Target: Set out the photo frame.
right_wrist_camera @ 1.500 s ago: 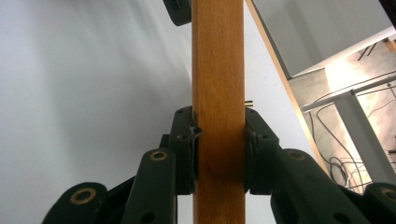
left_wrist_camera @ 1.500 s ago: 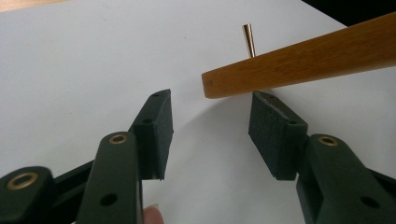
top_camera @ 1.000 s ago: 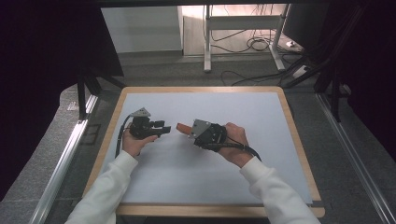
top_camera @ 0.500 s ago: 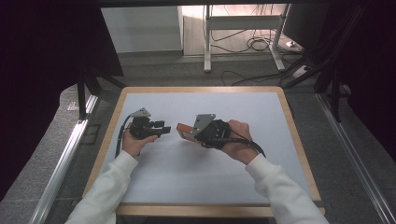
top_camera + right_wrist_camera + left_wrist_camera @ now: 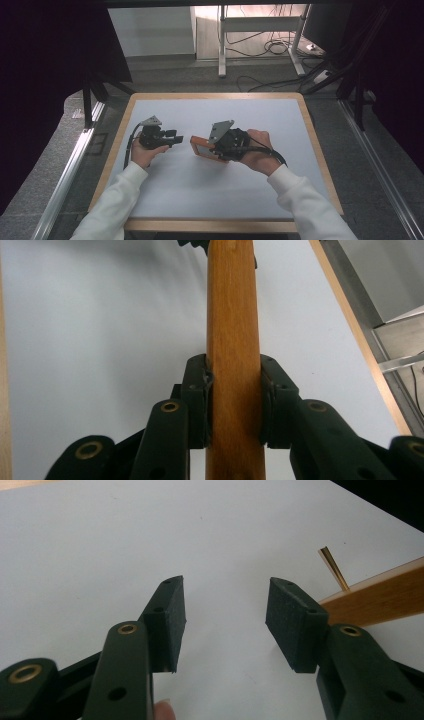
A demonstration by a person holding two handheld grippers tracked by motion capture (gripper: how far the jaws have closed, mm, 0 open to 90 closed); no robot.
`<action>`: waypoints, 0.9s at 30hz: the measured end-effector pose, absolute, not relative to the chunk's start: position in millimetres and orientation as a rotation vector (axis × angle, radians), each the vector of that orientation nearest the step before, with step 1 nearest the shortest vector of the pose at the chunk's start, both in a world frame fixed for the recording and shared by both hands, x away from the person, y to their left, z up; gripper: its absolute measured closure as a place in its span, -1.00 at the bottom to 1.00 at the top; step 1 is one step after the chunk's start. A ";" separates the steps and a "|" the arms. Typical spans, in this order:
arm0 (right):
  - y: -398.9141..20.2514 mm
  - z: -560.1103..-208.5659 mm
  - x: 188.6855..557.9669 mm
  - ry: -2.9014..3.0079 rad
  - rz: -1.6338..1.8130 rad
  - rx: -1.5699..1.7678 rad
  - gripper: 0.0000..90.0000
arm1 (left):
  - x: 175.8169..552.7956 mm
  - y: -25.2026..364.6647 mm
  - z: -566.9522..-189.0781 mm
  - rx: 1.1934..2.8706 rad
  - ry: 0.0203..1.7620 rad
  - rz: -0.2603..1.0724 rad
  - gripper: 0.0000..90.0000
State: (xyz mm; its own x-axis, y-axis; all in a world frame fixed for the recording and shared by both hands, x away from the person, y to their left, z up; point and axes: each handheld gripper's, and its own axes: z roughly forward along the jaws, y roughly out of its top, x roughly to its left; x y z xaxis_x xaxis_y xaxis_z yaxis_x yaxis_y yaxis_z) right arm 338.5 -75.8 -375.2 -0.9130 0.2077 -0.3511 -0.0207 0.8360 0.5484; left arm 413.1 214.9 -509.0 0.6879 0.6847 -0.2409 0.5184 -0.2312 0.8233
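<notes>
A small wooden frame (image 5: 200, 148) with an orange-brown edge is held just above the white tabletop (image 5: 215, 190), near its middle. My right gripper (image 5: 214, 146) is shut on one side of it. In the right gripper view the wooden bar (image 5: 232, 315) runs straight up between the two pads (image 5: 200, 400), which press on both its faces. My left gripper (image 5: 172, 140) is a short way left of the frame, pointing at it, open and holding nothing. In the left gripper view the jaws (image 5: 225, 622) stand apart, with the frame's edge (image 5: 380, 600) and a thin brass pin (image 5: 334, 569) to their right.
The white tabletop has a wooden rim (image 5: 210, 95). A metal rail (image 5: 75, 165) runs along the table's left side. Cables (image 5: 270, 47) and a stand's legs lie on the floor behind. Dark curtains hang at both sides.
The right hand has shifted slightly with the frame still in its grip. The left hand has stayed where it was.
</notes>
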 end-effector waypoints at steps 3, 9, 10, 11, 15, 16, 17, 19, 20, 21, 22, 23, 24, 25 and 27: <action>-77.5 -375.0 338.9 2.628 0.800 0.143 0.56 | 412.8 214.9 -509.0 1.896 0.943 0.206 0.11; -80.3 -373.6 338.1 2.654 0.806 0.137 0.56 | 413.3 214.5 -509.5 1.900 0.939 0.207 0.12; -81.0 -373.6 338.2 2.658 0.807 0.139 0.56 | 413.1 214.3 -509.7 1.899 0.942 0.204 0.12; -82.1 -373.5 338.5 2.667 0.808 0.141 0.56 | 413.1 214.3 -509.8 1.899 0.942 0.204 0.12; -85.7 -374.7 339.5 2.693 0.812 0.140 0.56 | 413.1 214.1 -509.8 1.899 0.942 0.204 0.12; -86.5 -375.0 339.4 2.697 0.813 0.143 0.56 | 413.1 214.1 -509.9 1.899 0.941 0.203 0.12; -87.5 -375.4 339.7 2.703 0.819 0.145 0.56 | 413.1 213.8 -510.0 1.899 0.942 0.201 0.12; -89.6 -375.8 339.7 2.719 0.822 0.141 0.56 | 413.2 213.5 -510.3 1.901 0.940 0.200 0.11; -90.7 -375.8 339.7 2.730 0.826 0.139 0.56 | 413.2 213.3 -510.4 1.903 0.940 0.201 0.12; -91.7 -376.1 339.4 2.741 0.833 0.147 0.56 | 413.2 213.1 -510.5 1.902 0.940 0.201 0.12; -93.0 -375.7 339.3 2.753 0.830 0.144 0.56 | 413.2 212.9 -510.6 1.902 0.940 0.199 0.12; -93.6 -375.6 339.5 2.755 0.835 0.145 0.56 | 413.2 212.7 -510.7 1.902 0.941 0.200 0.12; -94.3 -375.5 340.0 2.753 0.838 0.153 0.56 | 413.3 212.5 -510.8 1.902 0.941 0.199 0.11; -95.0 -375.7 341.1 2.758 0.847 0.159 0.56 | 413.3 212.3 -510.9 1.903 0.940 0.198 0.12; -95.6 -375.6 344.6 2.761 0.858 0.168 0.56 | 413.0 211.8 -510.6 1.907 0.938 0.199 0.11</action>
State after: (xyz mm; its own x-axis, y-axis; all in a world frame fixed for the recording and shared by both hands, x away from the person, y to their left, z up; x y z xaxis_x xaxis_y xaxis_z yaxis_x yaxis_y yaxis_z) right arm 344.6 -95.6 -375.6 -0.9634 0.1807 -0.1981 0.0367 0.8206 0.5703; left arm 413.0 211.8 -510.6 0.6907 0.6809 -0.2437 0.5235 -0.2381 0.8181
